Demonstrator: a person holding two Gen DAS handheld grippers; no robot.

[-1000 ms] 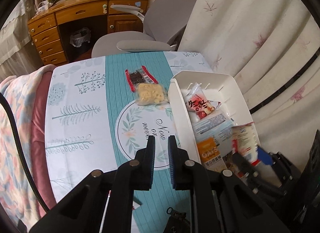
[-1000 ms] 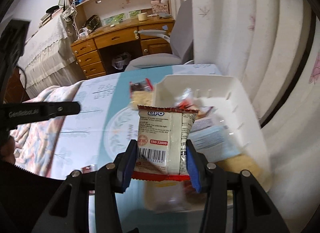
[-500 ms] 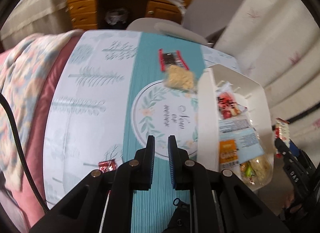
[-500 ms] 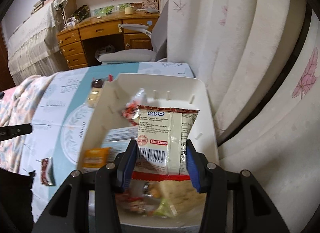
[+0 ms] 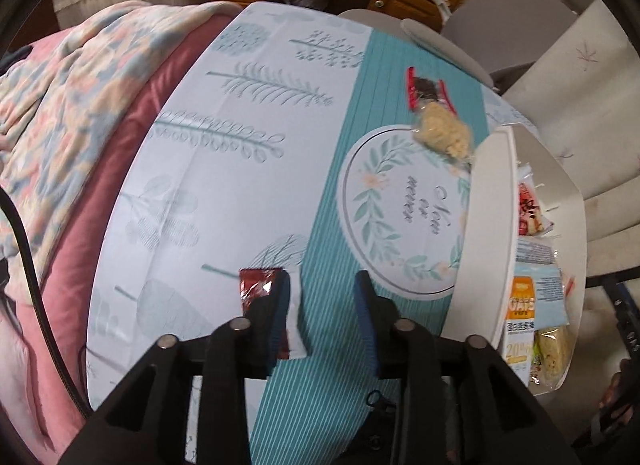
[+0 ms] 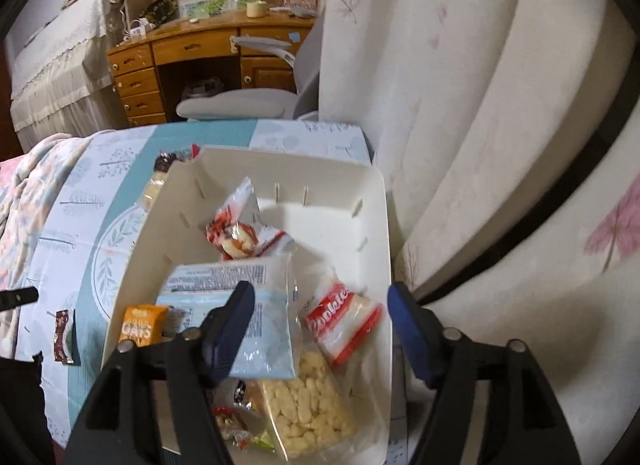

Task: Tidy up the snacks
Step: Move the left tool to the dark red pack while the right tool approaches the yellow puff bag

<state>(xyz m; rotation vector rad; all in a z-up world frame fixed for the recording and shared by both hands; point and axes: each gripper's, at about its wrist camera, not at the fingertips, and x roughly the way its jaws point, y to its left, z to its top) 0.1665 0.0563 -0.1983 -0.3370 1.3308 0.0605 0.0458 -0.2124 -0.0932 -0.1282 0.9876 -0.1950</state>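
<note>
Right wrist view: white bin (image 6: 372, 201) on desk (image 6: 92, 185) holds snack packets: red-white cookie pack (image 6: 340, 321), puffed corn bag (image 6: 304, 405), blue-white pouch (image 6: 240, 305), orange oats bar (image 6: 142, 329). Right gripper (image 6: 320, 329) above bin, jaws opening, nothing between. Left gripper (image 5: 322, 321) jaws opening over desk, small dark red sachet (image 5: 258, 289) beside left finger. Two packets (image 5: 436, 121) loose on patterned cloth. Curtain (image 6: 480, 105) beside.

Biscuit packet (image 6: 341, 323) released into bin (image 6: 376, 201); right gripper (image 6: 320, 311) opening
</note>
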